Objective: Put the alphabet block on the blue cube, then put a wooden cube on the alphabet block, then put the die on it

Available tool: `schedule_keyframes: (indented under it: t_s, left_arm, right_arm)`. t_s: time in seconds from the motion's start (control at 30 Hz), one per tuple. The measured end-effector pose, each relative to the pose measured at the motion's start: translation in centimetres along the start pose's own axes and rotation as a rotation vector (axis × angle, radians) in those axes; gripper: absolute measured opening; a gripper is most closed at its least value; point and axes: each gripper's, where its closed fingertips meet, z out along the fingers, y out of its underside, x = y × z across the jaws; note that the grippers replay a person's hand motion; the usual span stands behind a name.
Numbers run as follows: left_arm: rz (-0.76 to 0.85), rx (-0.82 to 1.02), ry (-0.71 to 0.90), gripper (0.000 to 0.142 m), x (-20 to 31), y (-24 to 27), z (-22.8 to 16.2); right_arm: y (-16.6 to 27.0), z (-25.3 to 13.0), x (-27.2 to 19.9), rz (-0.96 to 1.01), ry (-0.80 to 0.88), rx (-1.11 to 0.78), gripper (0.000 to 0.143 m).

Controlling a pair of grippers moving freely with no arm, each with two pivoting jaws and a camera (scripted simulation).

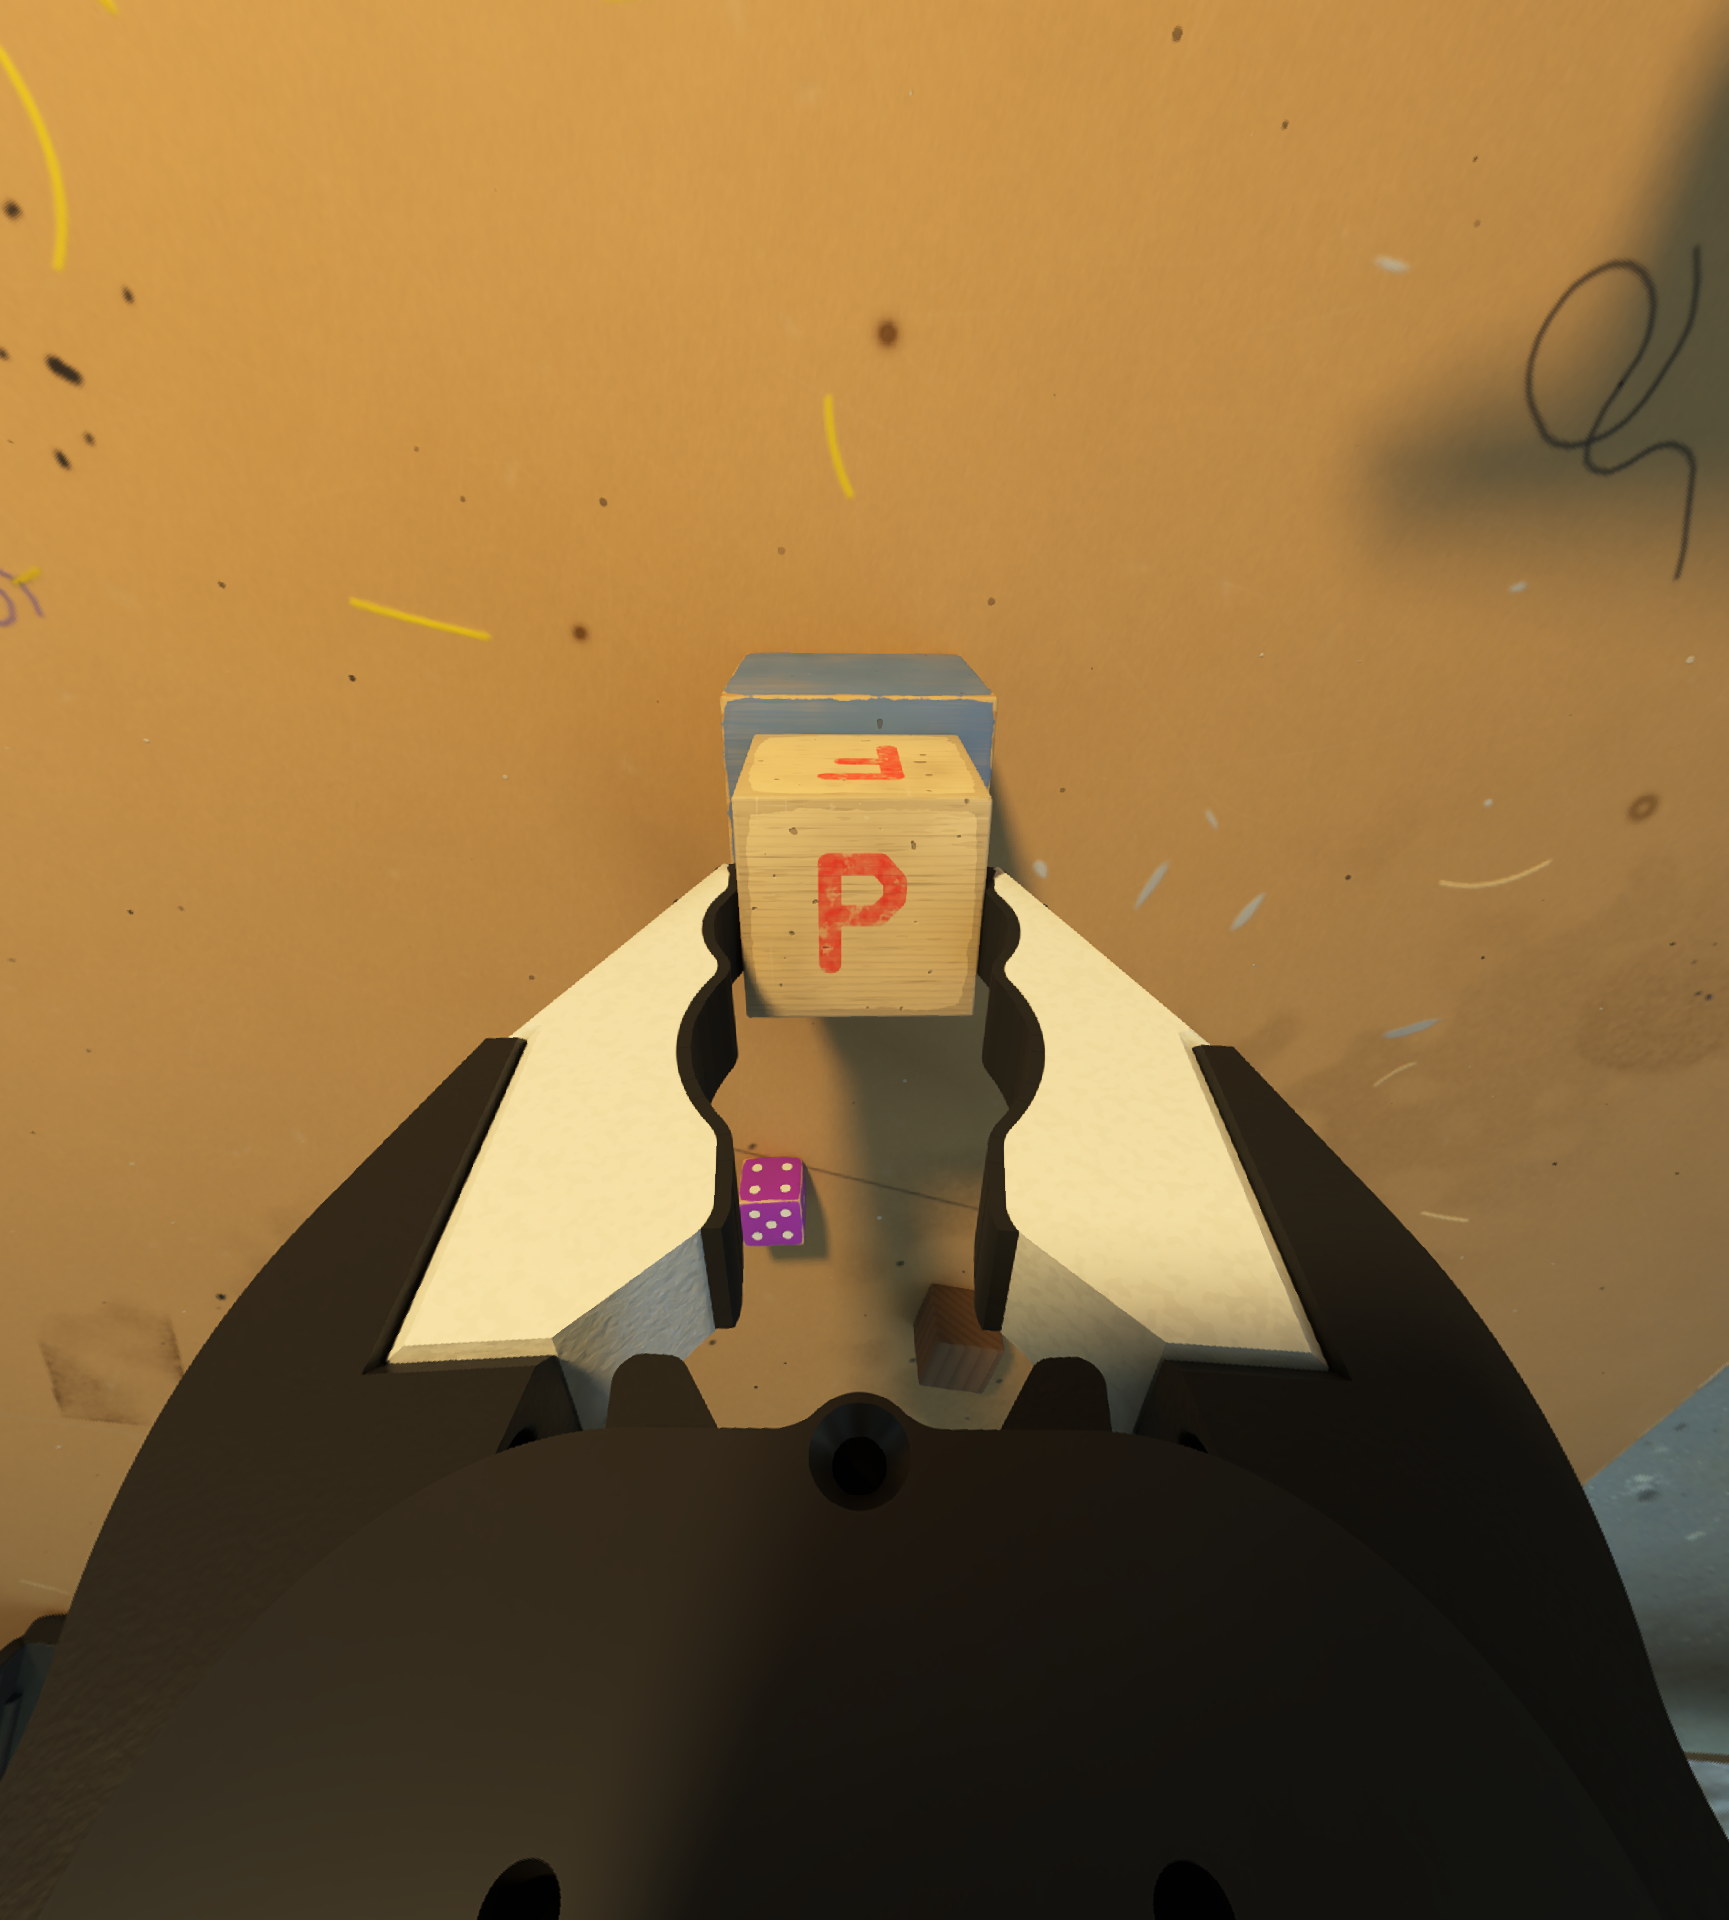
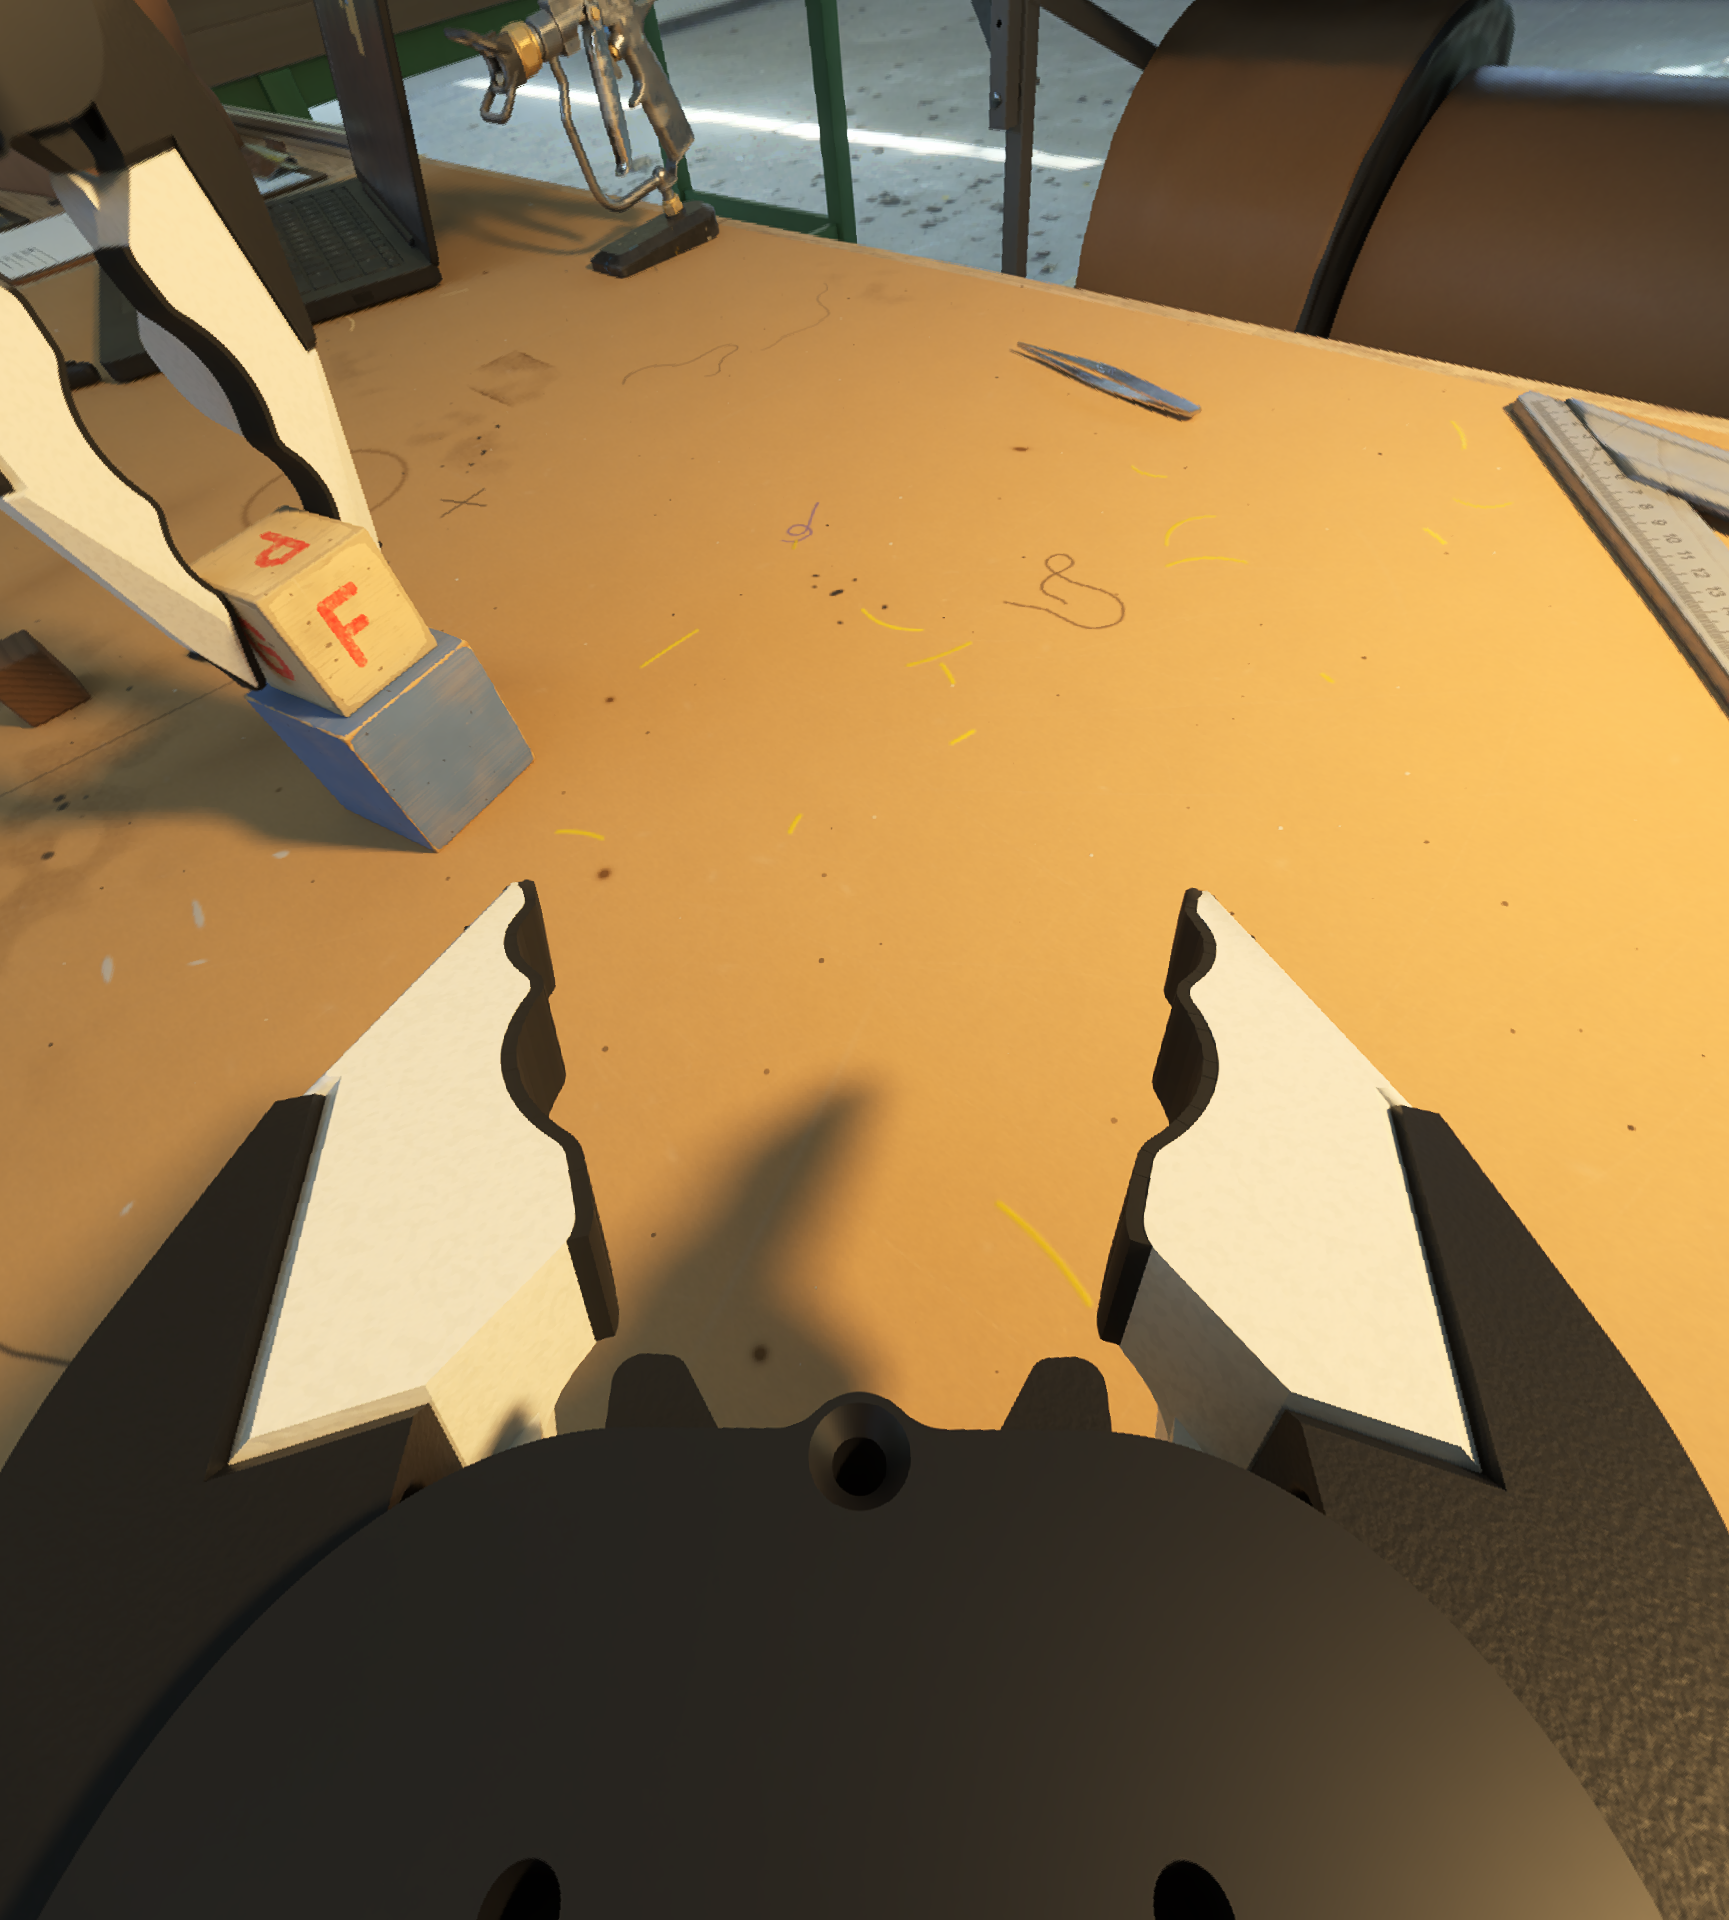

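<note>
The alphabet block (image 1: 858, 902) sits on the blue cube (image 2: 424, 758), clamped between the fingers of my left gripper (image 1: 860, 883); I judge step one placed but not yet released. The wooden cube (image 1: 955, 1340) and the purple die (image 1: 772, 1202) lie on the table (image 1: 320, 831) beneath that gripper, both unstacked. My right gripper (image 2: 860, 904) hovers well apart over bare table, fingers spread wide and empty.

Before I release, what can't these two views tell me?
- Left wrist view: the alphabet block hides most of the blue cube, so contact is unclear.
- Left wrist view: the wooden cube is dim and partly behind a finger.
- Right wrist view: the die is not visible.
</note>
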Motion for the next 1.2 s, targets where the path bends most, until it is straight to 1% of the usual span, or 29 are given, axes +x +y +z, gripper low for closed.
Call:
schedule_keyframes:
  t_s: [0.03,0.13,0.27,0.37,0.5,0.67,0.77,0.87,1.0,1.2]
  left_arm:
    - [-0.001,-0.004,0.002,0.047,0.0,0.1,0.3]
    - [-0.008,0.007,-0.026,0.062,-0.3,0.2,0.3]
    - [-0.054,0.095,-0.068,0.076,-1.2,1.0,-1.5]
    - [-0.125,0.137,-0.136,0.084,-2.3,3.3,-3.0]
    - [-0.278,0.198,-0.198,0.083,-3.6,7.6,-3.9]
    - [-0.519,0.256,-0.243,0.073,-4.3,12.2,-2.9]
    - [-0.663,0.324,-0.266,0.067,-4.5,13.4,-2.5]
    - [-0.779,0.418,-0.268,0.065,-4.5,13.7,-2.5]
    - [-0.871,0.486,-0.297,0.065,-4.3,14.1,-2.6]
    - [-0.959,0.571,-0.374,0.071,-3.2,15.1,-3.5]
  right_arm:
    - [0.0,0.0,0.0,-0.001,0.001,0.0,0.118]
    - [-0.1,-0.1,0.0,-0.003,0.003,0.005,0.119]
    - [0.0,-0.1,0.0,-0.002,0.001,0.001,0.119]
    - [0.0,0.0,0.0,-0.005,0.0,0.001,0.119]
    - [-0.1,0.0,-0.2,-0.008,-0.003,0.0,0.119]
    - [0.0,0.1,-0.4,-0.007,-0.006,-0.007,0.119]
    - [0.1,0.3,-0.5,-0.012,-0.006,-0.01,0.119]
    - [0.2,0.4,-0.8,-0.015,-0.01,-0.02,0.119]
    - [0.4,0.6,-0.9,-0.02,-0.013,-0.025,0.119]
    - [0.5,0.6,-0.8,-0.013,-0.014,-0.029,0.119]
